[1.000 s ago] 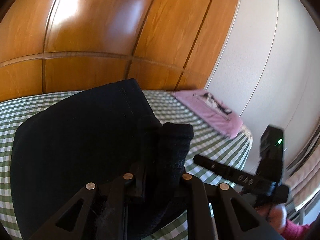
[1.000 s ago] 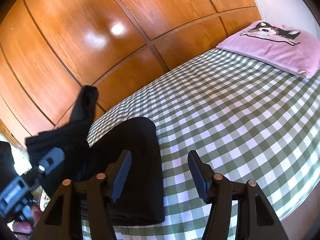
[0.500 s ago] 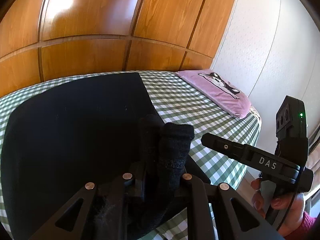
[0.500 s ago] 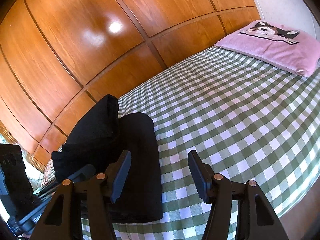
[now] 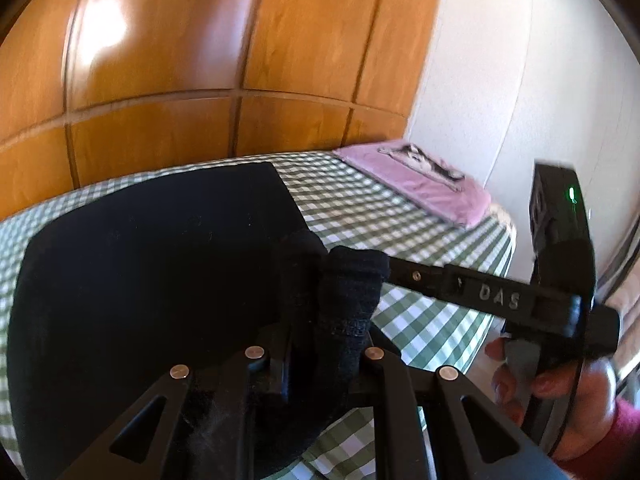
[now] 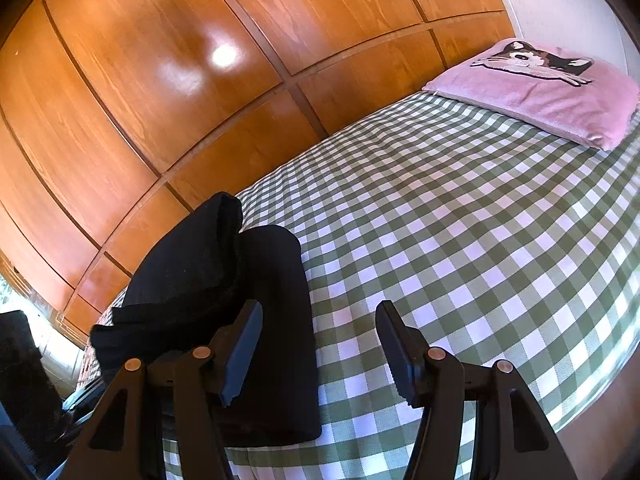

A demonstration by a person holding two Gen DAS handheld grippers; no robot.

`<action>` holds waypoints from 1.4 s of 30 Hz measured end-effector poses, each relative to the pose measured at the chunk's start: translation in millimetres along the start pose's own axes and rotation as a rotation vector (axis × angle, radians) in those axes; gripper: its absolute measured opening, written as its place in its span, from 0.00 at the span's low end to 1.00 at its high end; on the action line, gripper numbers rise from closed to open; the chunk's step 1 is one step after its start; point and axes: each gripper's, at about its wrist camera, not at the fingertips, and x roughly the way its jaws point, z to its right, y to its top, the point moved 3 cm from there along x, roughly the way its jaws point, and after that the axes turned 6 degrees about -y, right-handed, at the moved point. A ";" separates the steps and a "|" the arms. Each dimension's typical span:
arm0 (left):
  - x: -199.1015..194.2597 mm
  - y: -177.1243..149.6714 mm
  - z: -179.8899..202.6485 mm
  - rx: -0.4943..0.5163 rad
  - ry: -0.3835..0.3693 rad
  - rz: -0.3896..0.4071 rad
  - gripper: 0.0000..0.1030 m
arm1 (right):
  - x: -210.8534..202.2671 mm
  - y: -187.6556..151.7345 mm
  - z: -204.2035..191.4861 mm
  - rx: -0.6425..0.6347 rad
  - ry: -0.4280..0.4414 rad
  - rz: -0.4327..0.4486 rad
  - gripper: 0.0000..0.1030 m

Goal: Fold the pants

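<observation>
Pants (image 5: 152, 264), black, are lying on the green-checked bed (image 6: 460, 240), folded into a thick slab near the foot end, next to the wood-panelled wall (image 6: 180, 80). Left claw (image 5: 320, 320) is clamping a bunched edge of the fabric; that bunch is sticking up between its fingers, lifted off the rest of the slab. Right claw (image 6: 320, 344) is gaping wide, gripping nothing; it is hovering just over the pants' right edge, left finger (image 6: 242, 344) above the black cloth, right finger (image 6: 394, 348) above bare check sheet. From the left wrist view the right claw's body is crossing just behind the held bunch, person's hand (image 5: 560, 384) on its grip. Pink cat-print pillow (image 6: 552, 88) is sitting at the head, well apart from the pants.
</observation>
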 end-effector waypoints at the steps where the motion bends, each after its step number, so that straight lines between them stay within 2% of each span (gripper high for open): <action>1: 5.3 -1.9 2.4 0.024 0.017 -0.021 0.14 | 0.7 -0.1 0.1 0.000 -0.001 -0.001 0.58; 3: 15.1 -6.5 3.4 0.027 0.022 -0.054 0.17 | 1.9 -1.2 -0.5 0.001 -0.003 -0.004 0.58; 11: 22.3 -15.0 32.2 0.128 -0.047 -0.027 0.55 | -1.7 -0.1 1.4 0.010 -0.019 0.007 0.58; 15: -3.4 -10.1 28.6 0.090 -0.159 0.020 0.55 | -7.4 1.4 2.6 0.017 -0.024 0.018 0.58; 16: -15.2 -10.3 21.7 0.071 -0.166 0.040 0.55 | -10.1 2.0 2.3 0.016 -0.020 0.023 0.58; 17: -22.4 -9.8 17.2 0.057 -0.157 0.057 0.55 | -12.3 2.2 1.8 0.014 -0.015 0.027 0.58; 22: -76.1 -6.4 -36.3 -0.035 0.000 0.197 0.55 | -15.2 -1.3 -16.7 -0.032 0.065 0.018 0.58; 23: -81.7 -7.6 -45.4 -0.040 0.036 0.208 0.56 | -12.5 -3.1 -22.5 -0.037 0.090 0.008 0.58; 25: -92.8 -14.8 -76.9 -0.063 0.166 0.206 0.55 | -7.7 -6.1 -31.2 -0.035 0.127 -0.010 0.58; 28: -97.2 -31.6 -112.9 -0.122 0.244 0.167 0.55 | 3.0 -10.4 -45.2 -0.047 0.174 -0.042 0.58; 29: -96.1 -37.0 -120.0 -0.140 0.250 0.154 0.55 | 6.8 -11.5 -48.4 -0.055 0.183 -0.051 0.58; 31: -91.7 -49.7 -132.2 -0.180 0.265 0.111 0.55 | 19.5 -14.8 -51.1 -0.058 0.147 -0.082 0.58; 32: -89.1 -56.9 -134.7 -0.194 0.248 0.101 0.55 | 25.8 -16.2 -49.7 -0.041 0.132 -0.099 0.58; 35: -90.8 -71.2 -131.7 -0.200 0.251 0.122 0.55 | 35.1 -19.0 -46.2 0.023 0.160 -0.116 0.58; 36: -86.1 -70.0 -128.0 -0.203 0.247 0.129 0.55 | 36.1 -19.5 -48.0 0.026 0.170 -0.120 0.55; 40: -86.7 -70.6 -121.3 -0.208 0.255 0.128 0.56 | 37.3 -18.1 -63.6 -0.043 0.194 -0.159 0.15; 42: -85.9 -65.8 -118.1 -0.206 0.235 0.123 0.56 | 30.5 -11.7 -67.5 -0.074 0.209 -0.145 0.13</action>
